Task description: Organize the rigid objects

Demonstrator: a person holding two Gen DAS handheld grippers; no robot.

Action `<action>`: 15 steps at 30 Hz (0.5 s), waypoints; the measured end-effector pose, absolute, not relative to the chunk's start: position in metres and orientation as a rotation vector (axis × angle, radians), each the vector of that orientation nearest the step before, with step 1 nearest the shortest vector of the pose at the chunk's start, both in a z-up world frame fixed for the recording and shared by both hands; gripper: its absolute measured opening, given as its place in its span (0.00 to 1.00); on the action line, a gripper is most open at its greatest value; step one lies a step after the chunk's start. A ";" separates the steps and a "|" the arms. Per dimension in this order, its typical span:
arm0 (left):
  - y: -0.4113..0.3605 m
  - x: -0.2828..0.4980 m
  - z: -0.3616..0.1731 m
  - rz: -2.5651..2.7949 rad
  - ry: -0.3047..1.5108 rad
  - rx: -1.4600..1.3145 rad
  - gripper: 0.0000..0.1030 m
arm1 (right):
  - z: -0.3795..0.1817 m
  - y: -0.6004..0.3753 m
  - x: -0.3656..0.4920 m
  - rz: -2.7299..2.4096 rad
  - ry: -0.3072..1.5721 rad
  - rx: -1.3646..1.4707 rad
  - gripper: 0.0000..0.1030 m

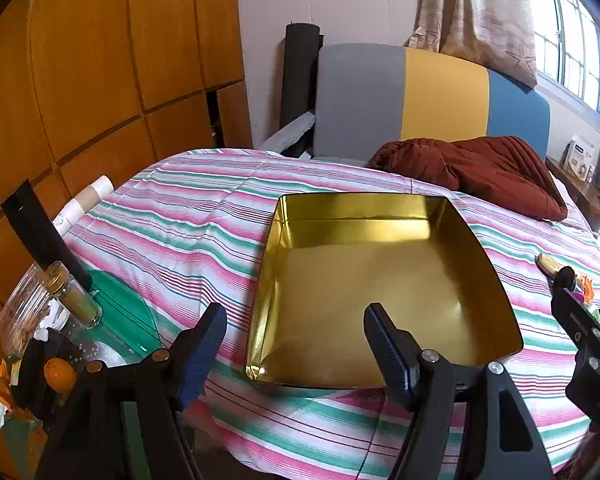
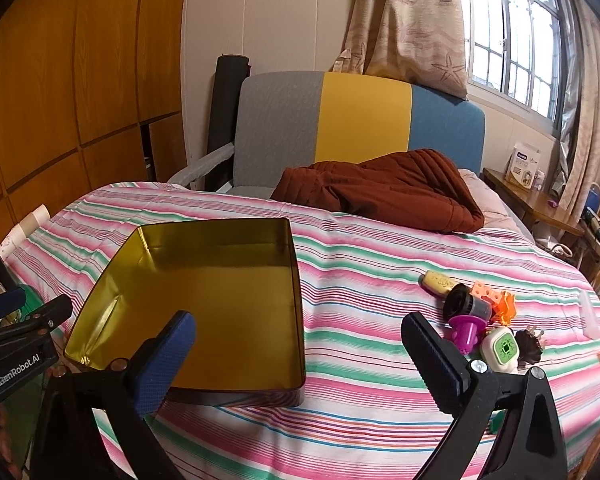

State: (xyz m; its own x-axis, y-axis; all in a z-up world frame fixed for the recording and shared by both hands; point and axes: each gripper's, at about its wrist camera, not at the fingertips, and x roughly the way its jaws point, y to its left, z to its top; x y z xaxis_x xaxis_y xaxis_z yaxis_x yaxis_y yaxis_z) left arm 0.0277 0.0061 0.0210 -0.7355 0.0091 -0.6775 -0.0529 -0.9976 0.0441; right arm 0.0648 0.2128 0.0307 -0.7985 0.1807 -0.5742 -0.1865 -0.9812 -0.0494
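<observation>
On the striped pink, green and white bedspread [image 1: 172, 216], seen through my left wrist camera, the empty gold-coloured rectangular metal tin [image 1: 380, 280] sits near the foot edge of the bed, just ahead of my left gripper [image 1: 296, 344]. Its fingers [image 1: 204, 344] stand wide apart with nothing between them. My right gripper [image 1: 588, 320] shows at the picture's right edge, over the small things. A small glass spice jar with a gold lid [image 1: 74, 296] stands off the bed's left edge, not part of my job as far as I can judge.

From the right wrist camera, the right gripper [image 2: 300, 356] is spread as wide as it goes and empty, hanging over bare bedspread between the tin and a cluster toward the bed's right edge: a yellow cylindrical tube [image 2: 438, 282], a black round cap-like cylinder [image 2: 464, 300], an orange perforated plastic block [image 2: 500, 300], a purple plastic spool [image 2: 466, 330], a white rounded case with a green centre [image 2: 500, 346] and a dark claw hair clip [image 2: 530, 348].

I judge these light, hard and smooth, likely to roll or skid on soft bedding. I'd pinch the black cylinder across its straight sides, and the white case across its flat flanks.
</observation>
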 end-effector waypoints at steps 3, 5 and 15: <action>0.008 0.027 0.020 2.890 0.106 -1.120 0.70 | 0.030 0.217 0.065 2.805 0.007 -0.894 1.00; 0.010 0.025 0.018 2.883 0.110 -1.124 0.70 | 0.029 0.220 0.064 2.800 0.007 -0.894 1.00; 0.028 0.018 0.003 2.709 0.060 -1.145 0.70 | 0.021 0.262 0.064 2.752 0.081 -0.907 1.00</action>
State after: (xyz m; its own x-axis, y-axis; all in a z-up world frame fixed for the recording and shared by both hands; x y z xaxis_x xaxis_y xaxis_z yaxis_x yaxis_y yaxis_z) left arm 0.0179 0.0278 0.0026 -0.6803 0.1675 -0.7136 -0.1987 -0.9792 -0.0404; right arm 0.0638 0.2620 0.0212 -0.7779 0.2109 -0.5920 -0.2451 -0.9692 -0.0232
